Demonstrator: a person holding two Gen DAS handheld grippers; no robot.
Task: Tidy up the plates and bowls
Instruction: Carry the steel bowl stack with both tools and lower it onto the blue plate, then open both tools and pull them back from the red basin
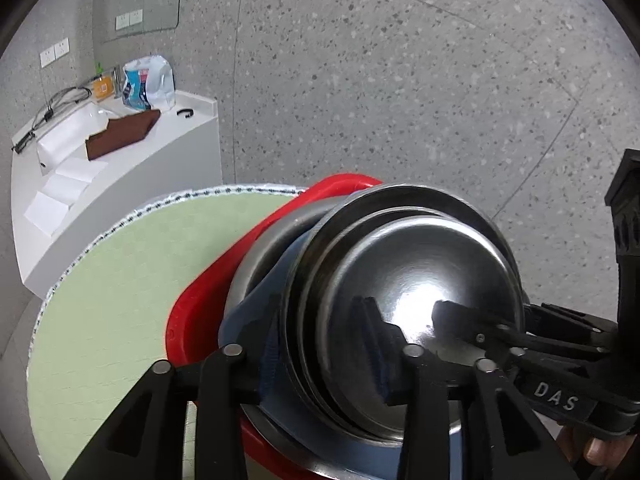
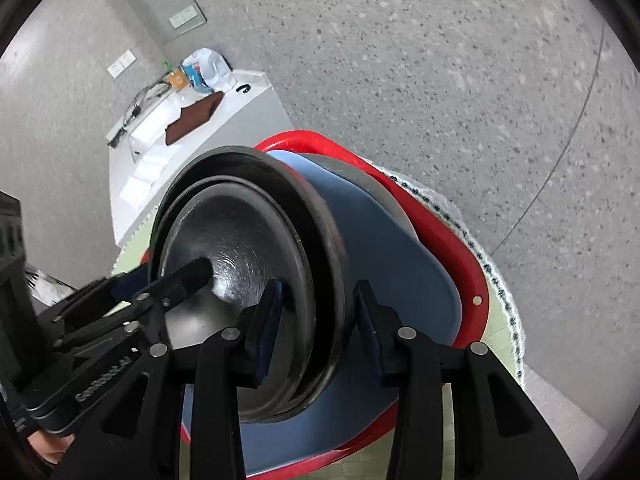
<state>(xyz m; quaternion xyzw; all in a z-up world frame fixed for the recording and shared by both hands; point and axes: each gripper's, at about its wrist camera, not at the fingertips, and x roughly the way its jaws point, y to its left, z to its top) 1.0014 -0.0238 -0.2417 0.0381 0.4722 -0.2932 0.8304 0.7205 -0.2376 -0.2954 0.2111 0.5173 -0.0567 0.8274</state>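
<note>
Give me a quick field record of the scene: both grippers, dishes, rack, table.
left gripper: fingers straddle the rims of the nested steel bowls, seen from their convex side
right gripper: fingers straddle the same bowls' rim from the concave side; contact unclear
blue plate: on edge behind the bowls
red rack: holds the plate and bowls
table: round, green top
background: white counter by the wall

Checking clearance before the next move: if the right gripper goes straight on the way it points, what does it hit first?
The right gripper already straddles the rim of the nested steel bowls. Going on, that rim would likely bottom out between the fingers first; the blue plate lies behind. Depth is unclear.
</note>
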